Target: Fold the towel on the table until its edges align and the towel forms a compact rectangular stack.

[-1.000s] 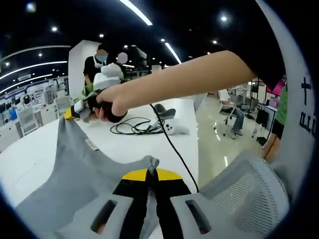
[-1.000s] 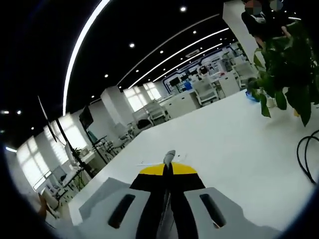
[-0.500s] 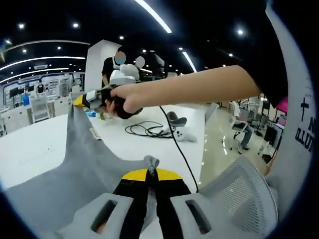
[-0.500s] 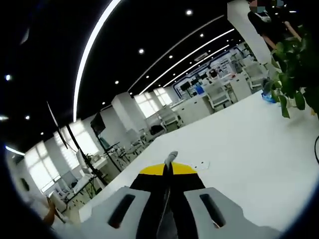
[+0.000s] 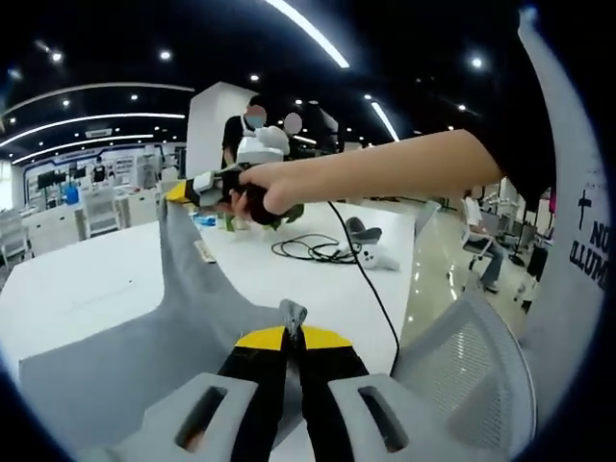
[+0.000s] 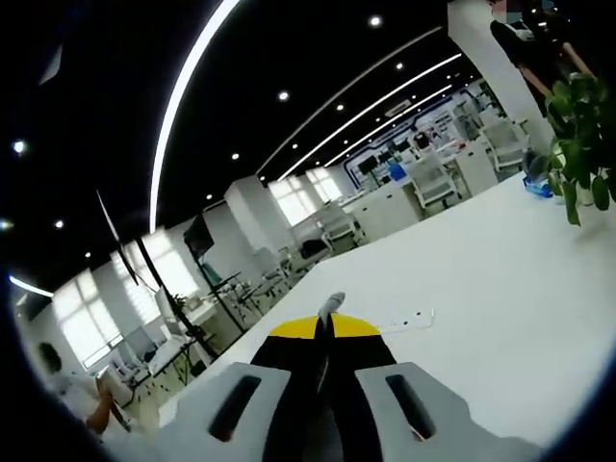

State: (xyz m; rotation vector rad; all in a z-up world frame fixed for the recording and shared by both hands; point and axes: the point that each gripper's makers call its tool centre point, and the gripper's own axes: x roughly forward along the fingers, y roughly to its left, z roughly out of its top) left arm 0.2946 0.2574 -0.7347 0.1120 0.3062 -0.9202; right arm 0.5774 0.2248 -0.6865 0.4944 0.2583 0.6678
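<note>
A grey towel (image 5: 183, 289) stretches over the white table (image 5: 77, 279) between my two grippers. My left gripper (image 5: 292, 332) is shut on one corner, and a tuft of cloth pokes out past its yellow-tipped jaws. Higher and further off, a person's hand (image 5: 260, 188) holds my right gripper (image 5: 178, 192), which is shut on another corner with the cloth pulled taut; a white label (image 5: 204, 252) shows on that edge. In the right gripper view, that gripper (image 6: 324, 322) is closed with a bit of grey towel (image 6: 331, 303) sticking out above the table (image 6: 500, 289).
A coiled black cable (image 5: 313, 250) and a white controller (image 5: 373, 256) lie on the table beyond the towel. A grey mesh chair (image 5: 472, 356) stands at the table's edge. A potted plant (image 6: 582, 115) and a small white item (image 6: 412, 319) sit on the far side.
The right gripper with its towel corner now stands further right in the left gripper view, and the towel spreads wider over the table. Both grippers stay shut on the towel.
</note>
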